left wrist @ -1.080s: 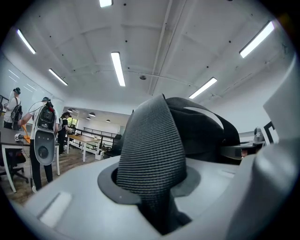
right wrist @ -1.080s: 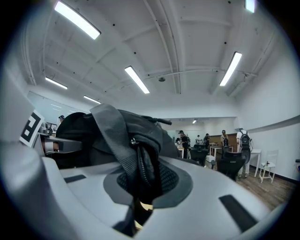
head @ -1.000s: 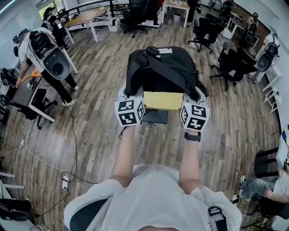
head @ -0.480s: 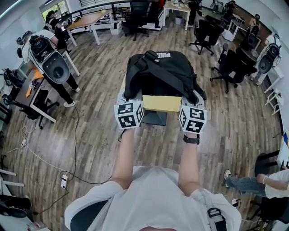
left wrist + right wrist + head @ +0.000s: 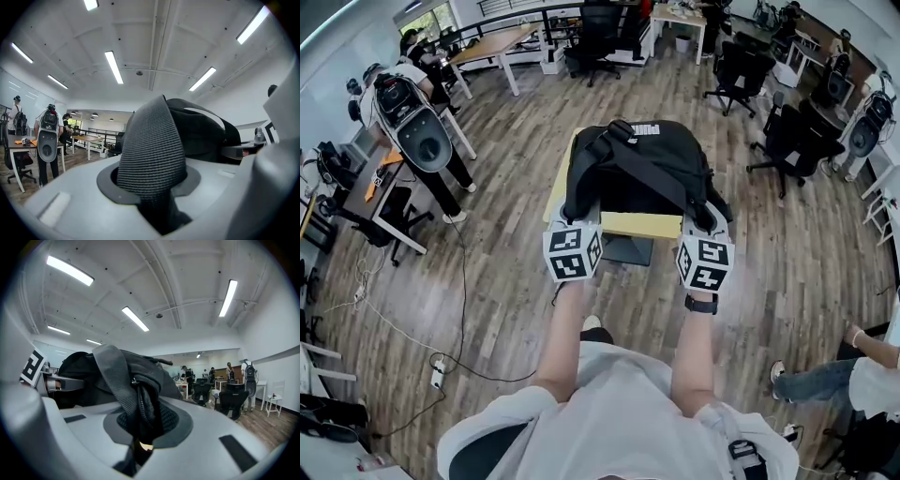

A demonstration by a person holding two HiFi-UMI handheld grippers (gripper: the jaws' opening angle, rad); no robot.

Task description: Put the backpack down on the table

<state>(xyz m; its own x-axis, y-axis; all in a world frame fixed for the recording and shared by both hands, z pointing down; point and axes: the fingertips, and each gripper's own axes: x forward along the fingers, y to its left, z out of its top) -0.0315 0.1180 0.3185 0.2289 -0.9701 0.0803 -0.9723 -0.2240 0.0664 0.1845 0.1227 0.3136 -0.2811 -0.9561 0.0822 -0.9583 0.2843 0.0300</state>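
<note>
A black backpack (image 5: 639, 169) hangs between my two grippers, over a small yellow table (image 5: 642, 224) whose front edge shows below it. My left gripper (image 5: 578, 225) is shut on the backpack's padded grey strap (image 5: 151, 150), which fills the left gripper view. My right gripper (image 5: 701, 230) is shut on a bunch of black webbing and zipper fabric (image 5: 136, 397) at the bag's right side. Both grippers point level. I cannot tell whether the bag's bottom touches the tabletop.
Wood floor surrounds the table. Black office chairs (image 5: 787, 141) stand at the right and back. A person wearing a backpack rig (image 5: 417, 127) stands at the left by a desk (image 5: 356, 178). A cable (image 5: 455, 309) runs across the floor at the left.
The backpack and both grippers have moved forward and slightly down, so more of the bag now covers the yellow tabletop. Both grips are unchanged.
</note>
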